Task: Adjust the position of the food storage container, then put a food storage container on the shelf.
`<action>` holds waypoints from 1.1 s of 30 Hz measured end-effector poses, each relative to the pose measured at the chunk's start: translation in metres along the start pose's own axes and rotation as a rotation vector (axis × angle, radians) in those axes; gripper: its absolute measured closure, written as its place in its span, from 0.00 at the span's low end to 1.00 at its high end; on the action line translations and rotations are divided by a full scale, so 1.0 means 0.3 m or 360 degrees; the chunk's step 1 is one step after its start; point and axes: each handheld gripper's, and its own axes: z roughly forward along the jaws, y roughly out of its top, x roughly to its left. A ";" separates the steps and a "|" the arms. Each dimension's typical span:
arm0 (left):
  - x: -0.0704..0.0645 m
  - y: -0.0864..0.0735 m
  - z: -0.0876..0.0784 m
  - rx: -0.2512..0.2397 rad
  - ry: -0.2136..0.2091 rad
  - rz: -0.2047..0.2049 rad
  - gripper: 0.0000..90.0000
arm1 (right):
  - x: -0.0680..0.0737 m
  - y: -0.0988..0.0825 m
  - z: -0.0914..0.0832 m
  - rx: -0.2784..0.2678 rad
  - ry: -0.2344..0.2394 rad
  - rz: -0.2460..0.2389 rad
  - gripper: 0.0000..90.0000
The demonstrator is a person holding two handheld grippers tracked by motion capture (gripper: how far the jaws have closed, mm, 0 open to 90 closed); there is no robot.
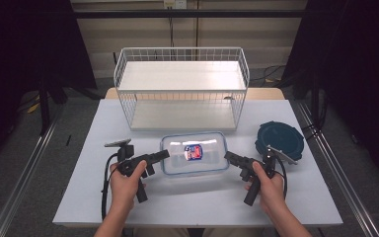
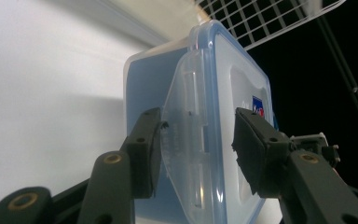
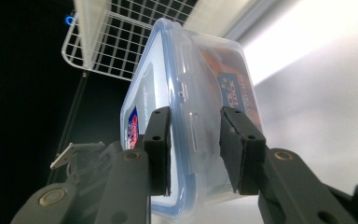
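Observation:
A clear rectangular food container (image 1: 193, 153) with a blue-rimmed lid and a red and blue label lies flat in the middle of the white table (image 1: 89, 187). My left gripper (image 1: 164, 154) is at its left end. In the left gripper view the jaws of my left gripper (image 2: 198, 126) straddle that end: one pad lies against the swung-out latch flap (image 2: 186, 121) and the other over the lid. My right gripper (image 1: 228, 157) is at the right end. There its pads (image 3: 161, 140) close on the container (image 3: 191, 79) and its flap (image 3: 205, 116).
A white wire rack (image 1: 182, 89) with two shelves stands behind the container. A round dark teal lidded box (image 1: 279, 139) sits at the right, just behind my right hand. The table's front edge is close to both forearms.

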 end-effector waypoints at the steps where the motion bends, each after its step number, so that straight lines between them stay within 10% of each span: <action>1: -0.006 0.003 -0.004 -0.0006 -0.0004 0.0009 0.59 | 0.005 0.000 -0.001 -0.0006 0.0010 -0.0001 0.72; 33: -0.173 0.197 -0.079 -0.0192 -0.0142 0.0045 0.60 | 0.255 0.106 -0.003 -0.0136 0.0162 -0.0163 0.73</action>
